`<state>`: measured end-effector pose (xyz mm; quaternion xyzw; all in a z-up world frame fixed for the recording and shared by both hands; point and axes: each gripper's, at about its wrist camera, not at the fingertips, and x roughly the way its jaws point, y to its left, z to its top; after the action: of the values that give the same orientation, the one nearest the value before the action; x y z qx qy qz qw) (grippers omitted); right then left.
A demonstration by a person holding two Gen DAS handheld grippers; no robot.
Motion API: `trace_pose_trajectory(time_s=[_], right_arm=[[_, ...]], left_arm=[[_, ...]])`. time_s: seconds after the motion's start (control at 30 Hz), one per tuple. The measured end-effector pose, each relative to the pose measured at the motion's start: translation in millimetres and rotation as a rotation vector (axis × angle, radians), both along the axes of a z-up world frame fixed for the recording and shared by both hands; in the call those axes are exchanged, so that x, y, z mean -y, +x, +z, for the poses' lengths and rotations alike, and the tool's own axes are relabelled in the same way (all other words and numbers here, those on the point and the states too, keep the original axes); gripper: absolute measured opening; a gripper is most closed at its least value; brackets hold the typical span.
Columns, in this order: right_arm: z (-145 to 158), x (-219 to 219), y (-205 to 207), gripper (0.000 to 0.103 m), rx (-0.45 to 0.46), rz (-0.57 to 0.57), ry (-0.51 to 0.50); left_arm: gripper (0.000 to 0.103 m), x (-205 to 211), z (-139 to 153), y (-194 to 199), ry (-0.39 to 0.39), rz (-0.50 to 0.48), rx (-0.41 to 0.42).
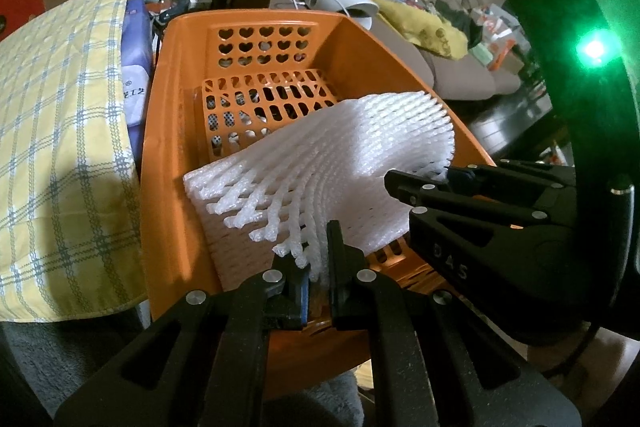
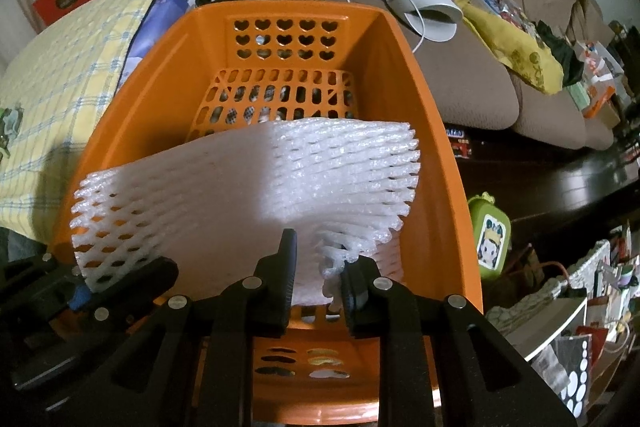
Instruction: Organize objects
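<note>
At the left of the left wrist view a yellow plaid cloth [image 1: 60,131] is seen lying beside the orange basket [image 1: 168,131], whose walls are pierced with heart-shaped holes. A stack of white foam netting [image 1: 320,167] is held over the basket's near half, above its slatted floor. The stack's long axis is seen running across the basket from lower left to upper right. The near left corner is pinched by the left tongs [image 1: 318,283], narrowed onto the frayed ends. In the same view the right tongs [image 1: 416,197] are seen at the stack's right end. In the right wrist view the right tongs [image 2: 316,287] are judged closed on the netting's lower edge, though a gap shows between the pads. The netting is soft, layered and sagging, so both grips seem needed to lower it flat into the basket
</note>
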<state>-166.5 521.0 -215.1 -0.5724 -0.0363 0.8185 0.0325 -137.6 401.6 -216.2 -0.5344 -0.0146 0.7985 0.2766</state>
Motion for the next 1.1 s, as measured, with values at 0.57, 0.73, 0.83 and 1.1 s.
trace_pose_trajectory(time_s=[0.57, 0.73, 0.83, 1.1], right_arm=[[-4.1, -4.8, 0.9, 0.021, 0.016, -0.004, 0.003], [-4.8, -4.4, 0.7, 0.021, 0.020, -0.003, 0.006], [-4.7, -4.2, 0.7, 0.021, 0.020, -0.003, 0.006], [-4.7, -4.4, 0.3, 0.028, 0.015, -0.012, 0.006]], left_arm=[[0.006, -2.8, 0.1, 1.0, -0.013, -0.008, -0.012], [0.006, -0.5, 2.7, -0.4, -0.012, -0.004, -0.012], [0.006, 0.1, 2.9, -1.3, -0.012, -0.005, -0.012], [0.007, 0.9, 3.7, -3.0, -0.014, -0.007, -0.010]])
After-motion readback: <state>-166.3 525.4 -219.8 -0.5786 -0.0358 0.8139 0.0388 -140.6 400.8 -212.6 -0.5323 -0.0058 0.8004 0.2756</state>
